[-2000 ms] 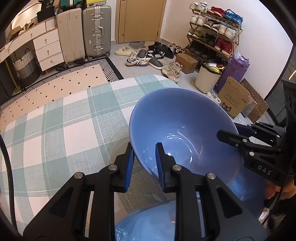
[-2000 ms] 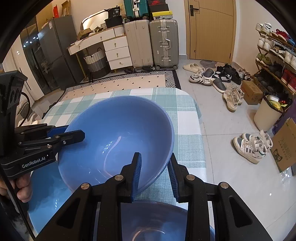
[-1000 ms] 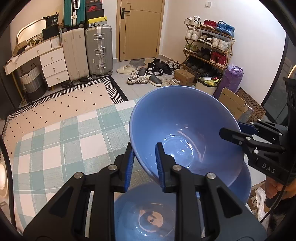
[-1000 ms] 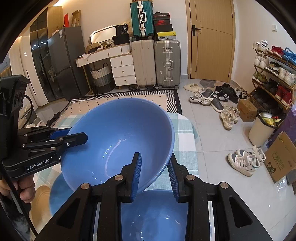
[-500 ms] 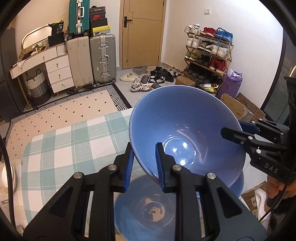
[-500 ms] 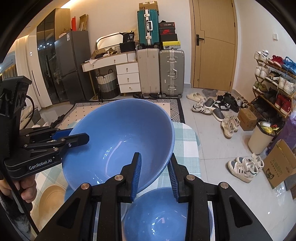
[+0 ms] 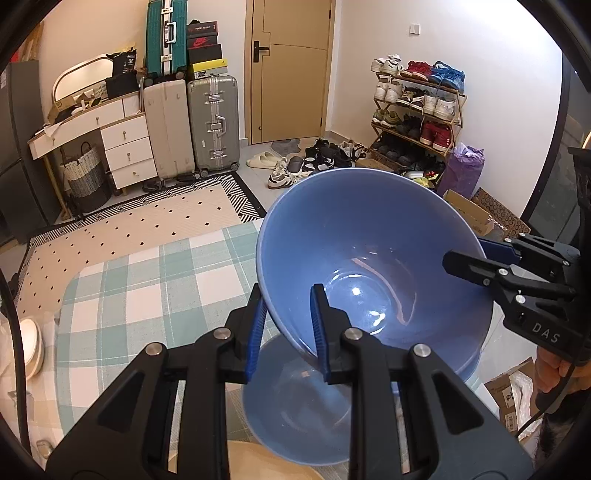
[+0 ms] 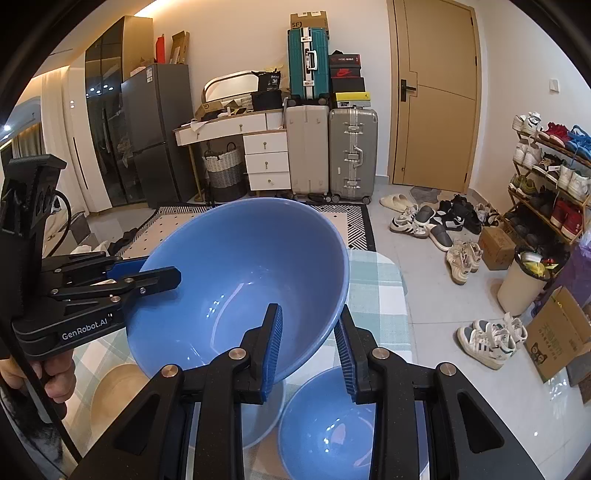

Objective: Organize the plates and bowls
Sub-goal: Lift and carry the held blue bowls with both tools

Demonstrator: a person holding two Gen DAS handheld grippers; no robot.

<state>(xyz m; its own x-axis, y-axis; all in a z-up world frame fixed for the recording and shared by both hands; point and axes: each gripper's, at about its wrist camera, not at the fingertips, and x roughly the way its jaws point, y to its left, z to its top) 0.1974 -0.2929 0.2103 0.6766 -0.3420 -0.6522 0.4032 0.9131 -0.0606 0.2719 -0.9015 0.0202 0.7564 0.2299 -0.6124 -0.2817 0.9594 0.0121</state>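
- Between the jaws of both grippers, the large blue bowl hangs tilted over the checked table.
- Left gripper and right gripper each clamp opposite rim edges.
- Below the jaws sit two smaller blue bowls; neither hand is nearer.

1. "GenRobot.AI" runs in white letters along the black body of the left hand-held gripper, seen from the right wrist view.
2. "DAS" stands in pale letters on the black body of the right hand-held gripper.
3. "36" shows on a dark bag sitting on the white dresser.
4. "SF" is printed on a cardboard box atop the teal suitcase.
5. A white swoosh logo marks a red shoebox.
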